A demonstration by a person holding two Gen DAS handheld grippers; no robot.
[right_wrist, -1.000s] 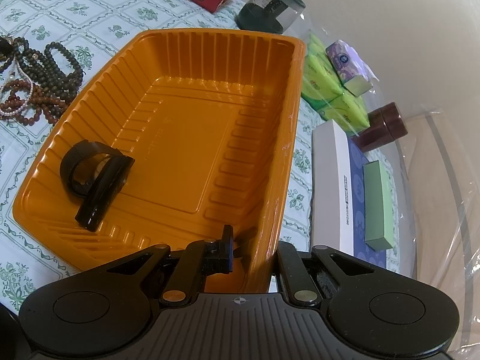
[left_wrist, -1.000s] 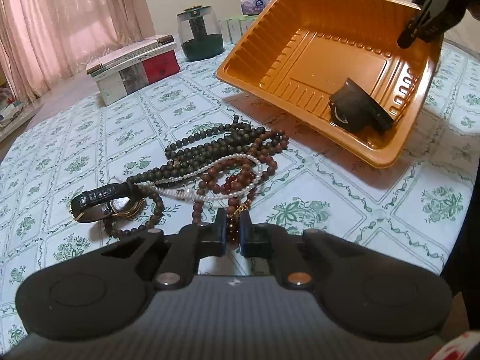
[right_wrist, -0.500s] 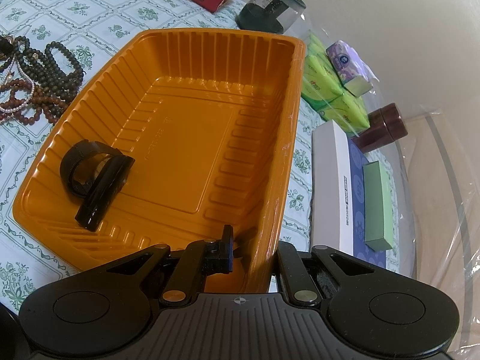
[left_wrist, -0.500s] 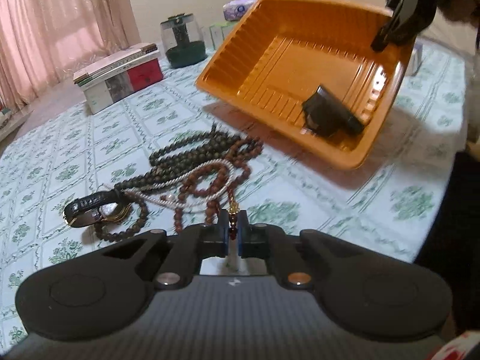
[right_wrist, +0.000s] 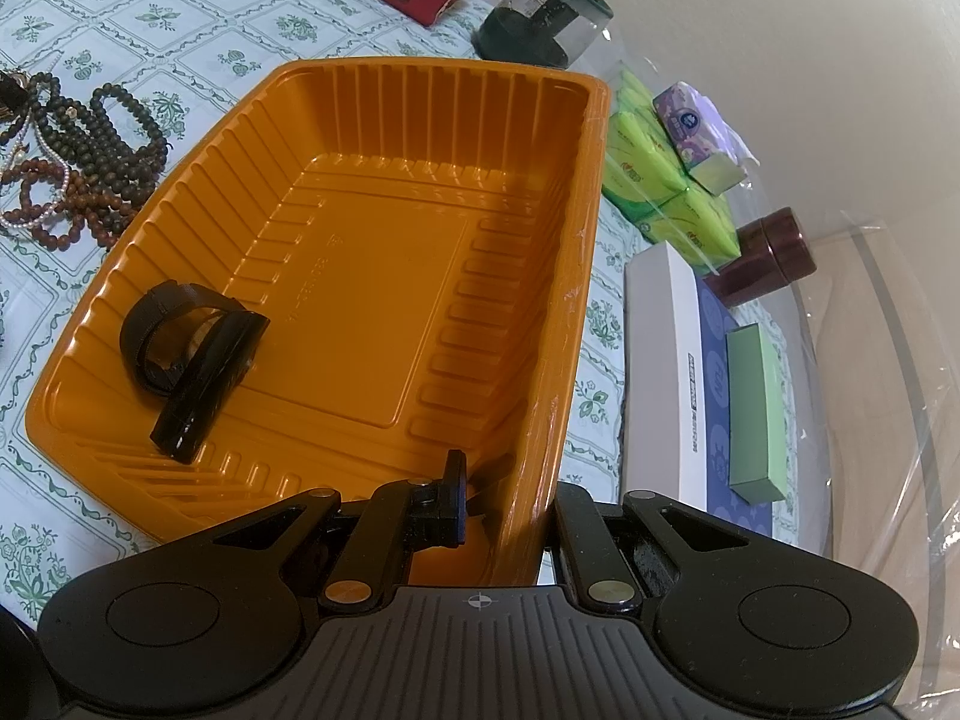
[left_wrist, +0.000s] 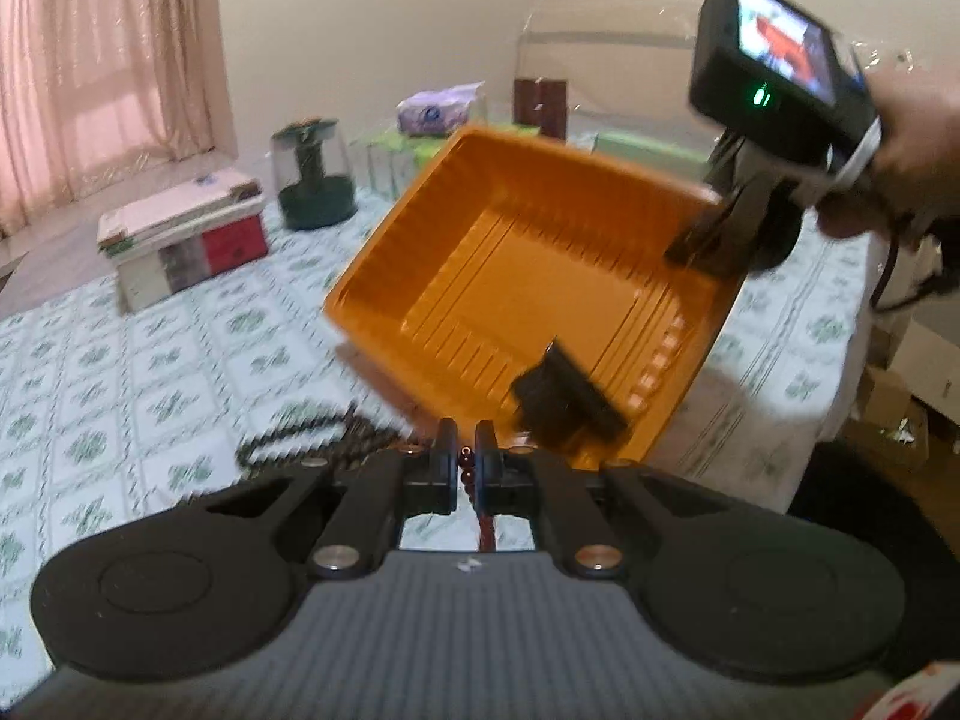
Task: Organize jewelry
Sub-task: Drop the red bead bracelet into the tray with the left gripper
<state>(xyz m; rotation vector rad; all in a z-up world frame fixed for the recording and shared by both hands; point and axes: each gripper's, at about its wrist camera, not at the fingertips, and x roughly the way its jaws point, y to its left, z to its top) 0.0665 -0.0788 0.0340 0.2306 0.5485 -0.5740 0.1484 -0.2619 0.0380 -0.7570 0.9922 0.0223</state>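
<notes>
My left gripper (left_wrist: 465, 468) is shut on a strand of red-brown beads (left_wrist: 468, 474), which hangs down between its fingers above the table. Dark bead strands (left_wrist: 288, 444) lie blurred on the cloth below it. The orange tray (left_wrist: 528, 276) is tipped up on one side, and my right gripper (right_wrist: 507, 492) is shut on its side wall (right_wrist: 558, 360). In the left wrist view that gripper (left_wrist: 714, 240) shows at the tray's far right rim, held by a hand (left_wrist: 900, 156). A black watch (right_wrist: 192, 354) rests in the tray's low corner. The remaining bead pile (right_wrist: 78, 168) lies left of the tray.
A flowered tablecloth (right_wrist: 150, 6) covers the table. A stack of boxes (left_wrist: 180, 234) and a glass jar (left_wrist: 312, 180) stand at the back. Tissue packs (right_wrist: 666, 180), brown jars (right_wrist: 768, 258) and a white and blue box (right_wrist: 660, 372) sit right of the tray.
My left gripper has risen and tilted up, lifting the red-brown strand away from the pile. The right gripper and the tray have stayed put.
</notes>
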